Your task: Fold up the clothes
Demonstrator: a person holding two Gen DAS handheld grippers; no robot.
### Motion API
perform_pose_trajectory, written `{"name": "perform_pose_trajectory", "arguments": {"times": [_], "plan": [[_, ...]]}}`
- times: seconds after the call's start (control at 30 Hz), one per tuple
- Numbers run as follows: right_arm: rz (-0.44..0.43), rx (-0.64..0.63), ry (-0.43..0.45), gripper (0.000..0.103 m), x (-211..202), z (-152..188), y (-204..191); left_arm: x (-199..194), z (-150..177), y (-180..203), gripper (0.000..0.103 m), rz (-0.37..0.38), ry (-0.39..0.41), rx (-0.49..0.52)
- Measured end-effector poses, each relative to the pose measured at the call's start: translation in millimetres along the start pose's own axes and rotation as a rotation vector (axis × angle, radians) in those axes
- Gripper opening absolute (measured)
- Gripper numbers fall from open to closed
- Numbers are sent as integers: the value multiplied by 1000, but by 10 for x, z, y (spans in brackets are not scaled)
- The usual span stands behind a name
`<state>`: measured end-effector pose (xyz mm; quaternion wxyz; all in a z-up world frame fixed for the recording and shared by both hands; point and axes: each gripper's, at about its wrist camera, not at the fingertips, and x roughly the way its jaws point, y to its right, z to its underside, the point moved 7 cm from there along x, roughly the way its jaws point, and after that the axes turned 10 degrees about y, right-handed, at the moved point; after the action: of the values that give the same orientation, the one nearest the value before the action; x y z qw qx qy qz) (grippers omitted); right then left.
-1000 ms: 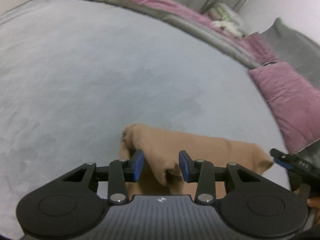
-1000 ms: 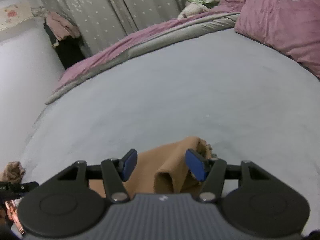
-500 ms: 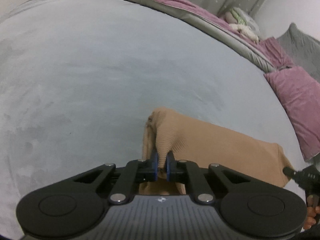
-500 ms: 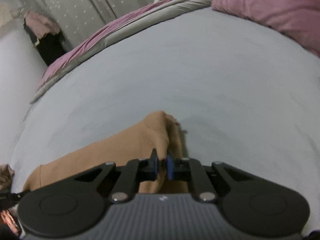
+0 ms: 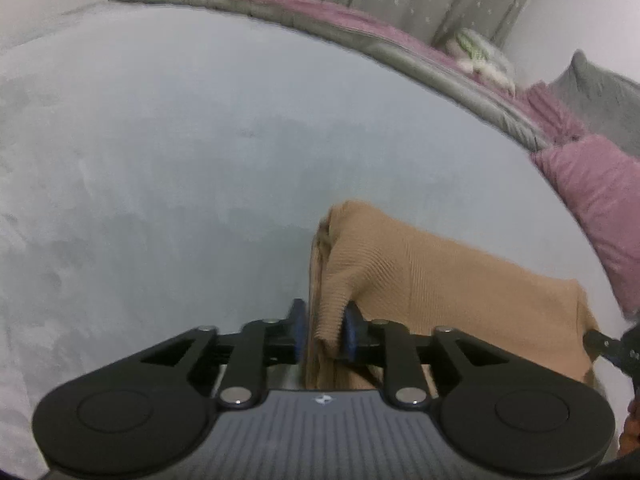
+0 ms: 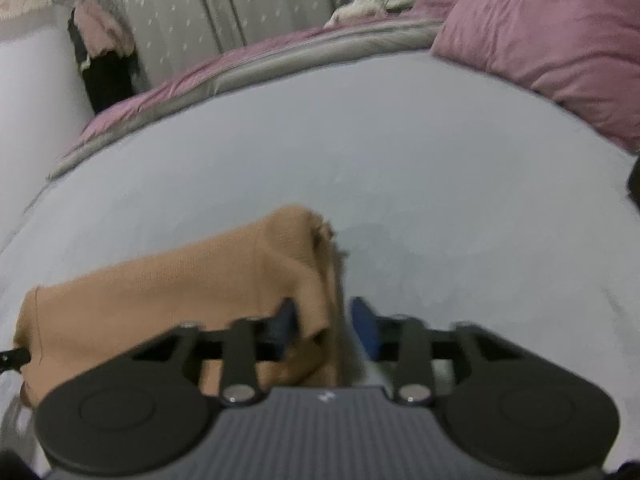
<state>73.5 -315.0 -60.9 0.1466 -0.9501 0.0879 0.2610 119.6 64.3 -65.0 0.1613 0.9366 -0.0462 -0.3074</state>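
Note:
A tan knit garment (image 5: 440, 272) lies folded on the grey-blue bed sheet (image 5: 200, 160). Its left edge hangs as a raised flap between the blue pads of my left gripper (image 5: 325, 331), which stand partly apart around it. In the right wrist view the same garment (image 6: 180, 280) stretches off to the left. Its right corner sits between the jaws of my right gripper (image 6: 326, 322), which are spread wide; the cloth touches only the left pad (image 6: 286, 320). This view is blurred.
Pink pillows (image 5: 592, 184) (image 6: 552, 32) line the right side of the bed, and a grey and pink quilt (image 5: 360, 36) runs along its far edge. Curtains (image 6: 240, 8) hang behind. The sheet (image 6: 400, 160) beyond the garment is bare.
Both grippers were open a second ago, shut on the garment's corners half a second ago, and now have their pads apart again. The garment's edge sits higher and further forward on the sheet.

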Motion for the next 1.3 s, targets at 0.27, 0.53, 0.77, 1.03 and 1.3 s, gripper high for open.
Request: {"name": "perform_pose_trajectory", "arguments": {"times": [0.27,0.53,0.77,1.03,1.3], "plan": [[8,-114,118,53,-103,-192,-274,-125,-194,300,38,-78,101,191],[-11,-203,156,53,-68,-246,-583,-76,-245,252,40,-104,69,197],[-6,-262,165,49,40,-138,-700,-260,-377,302,38,-155,219,271],[-14,-288,174,45,127,-22,-788,-185,-357,462,12,18,262,248],[22,-337,180,41,345,-28,-798,388,-183,661,11,39,240,368]]}}
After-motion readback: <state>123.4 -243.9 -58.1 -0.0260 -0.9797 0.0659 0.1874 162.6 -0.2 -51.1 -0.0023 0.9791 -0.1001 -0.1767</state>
